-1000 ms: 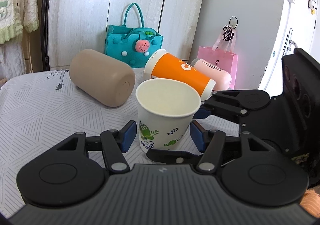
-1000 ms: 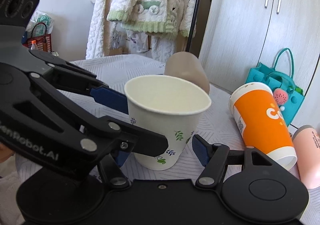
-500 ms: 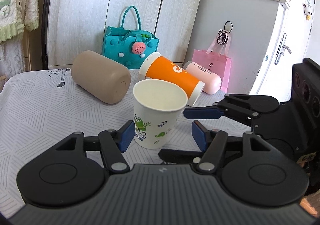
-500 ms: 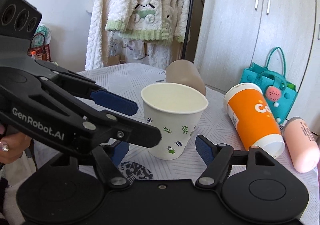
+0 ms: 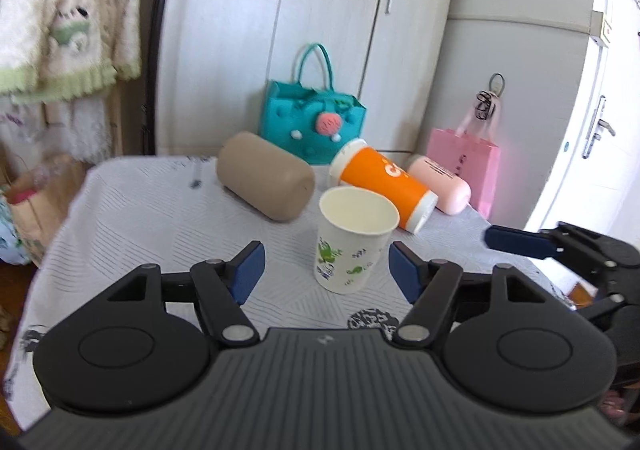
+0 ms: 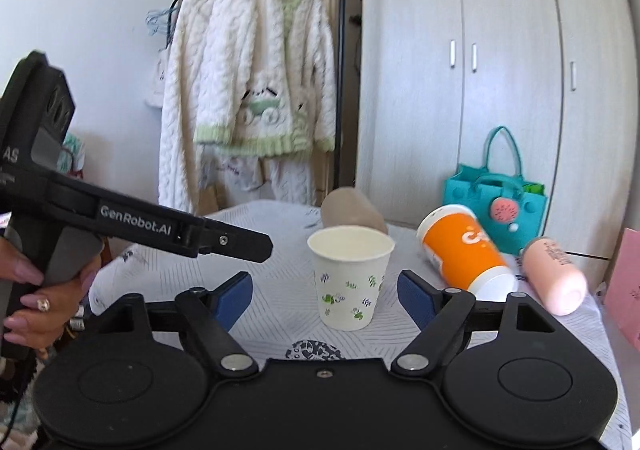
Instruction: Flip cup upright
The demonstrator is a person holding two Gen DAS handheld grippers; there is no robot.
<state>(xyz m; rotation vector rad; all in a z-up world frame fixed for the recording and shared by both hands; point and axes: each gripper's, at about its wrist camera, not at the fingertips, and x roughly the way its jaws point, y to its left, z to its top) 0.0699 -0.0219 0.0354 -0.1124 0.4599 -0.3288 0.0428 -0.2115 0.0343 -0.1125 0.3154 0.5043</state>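
Note:
A white paper cup with green leaf prints (image 5: 354,240) stands upright, mouth up, on the patterned tablecloth; it also shows in the right wrist view (image 6: 350,278). My left gripper (image 5: 326,268) is open and empty, drawn back from the cup, which stands beyond the fingertips. My right gripper (image 6: 326,296) is open and empty too, also short of the cup. The right gripper's blue pad shows in the left wrist view (image 5: 520,242). The left gripper's body, held by a hand, shows in the right wrist view (image 6: 120,218).
An orange cup (image 5: 382,184), a tan cup (image 5: 266,180) and a pink bottle (image 5: 440,188) lie on their sides behind the paper cup. A teal bag (image 5: 312,122) and a pink bag (image 5: 464,164) stand beyond the table's far edge. A coat hangs at left (image 6: 248,90).
Both grippers have pulled back and risen away from the upright paper cup, which stays standing on the table. Both stay open.

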